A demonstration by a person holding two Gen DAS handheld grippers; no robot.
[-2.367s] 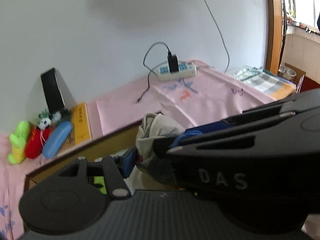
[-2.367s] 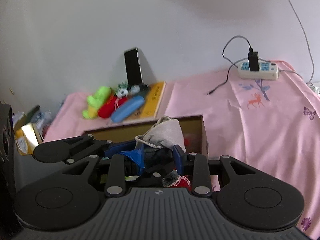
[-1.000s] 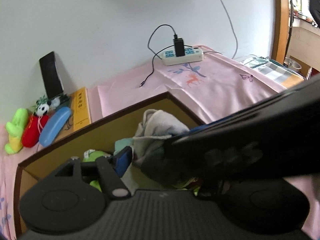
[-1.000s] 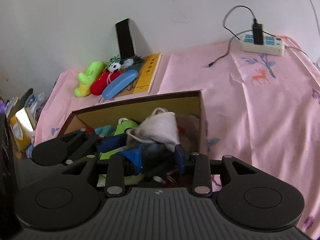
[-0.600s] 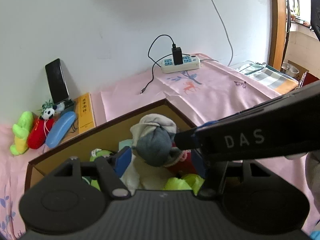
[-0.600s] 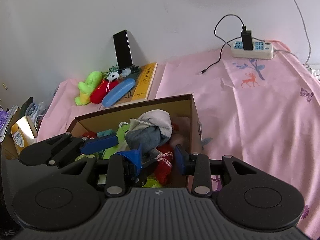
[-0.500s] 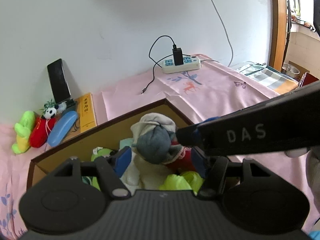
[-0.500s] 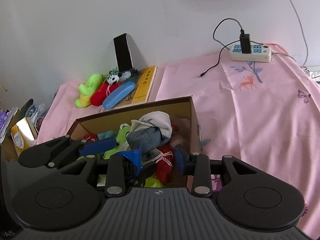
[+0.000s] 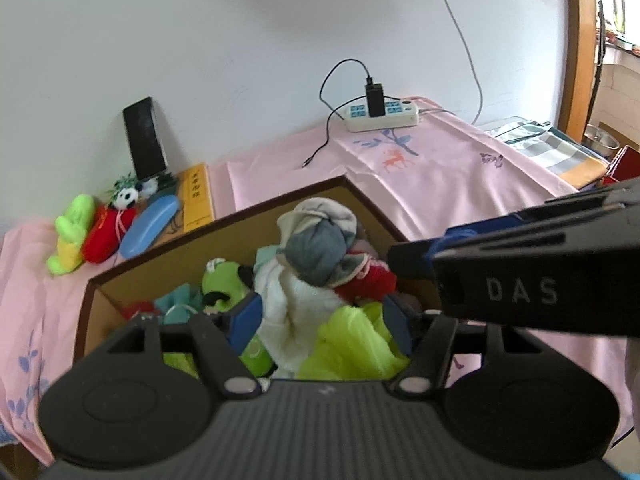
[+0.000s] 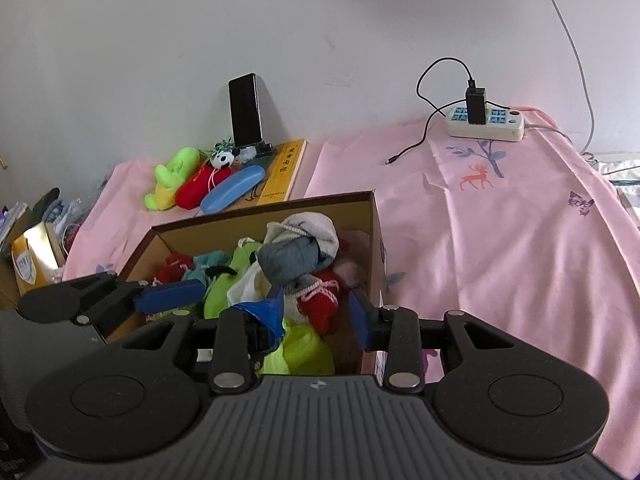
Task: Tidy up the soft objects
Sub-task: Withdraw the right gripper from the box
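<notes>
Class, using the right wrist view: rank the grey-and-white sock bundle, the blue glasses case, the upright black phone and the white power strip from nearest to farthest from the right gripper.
1. Grey-and-white sock bundle: in the cardboard box, just ahead of the right gripper.
2. Blue glasses case: on the pink cloth beyond the box, to the left.
3. Black phone and white power strip: both by the back wall, phone left, strip right; too close to rank.

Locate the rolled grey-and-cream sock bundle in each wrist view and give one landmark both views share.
Left wrist: the grey-and-cream sock bundle sits just above centre, atop the pile in the brown cardboard box, beyond the open left gripper.
Right wrist: the bundle lies near centre, toward the box's right wall, beyond the open right gripper.
Shared landmark: the white power strip by the wall.
</notes>
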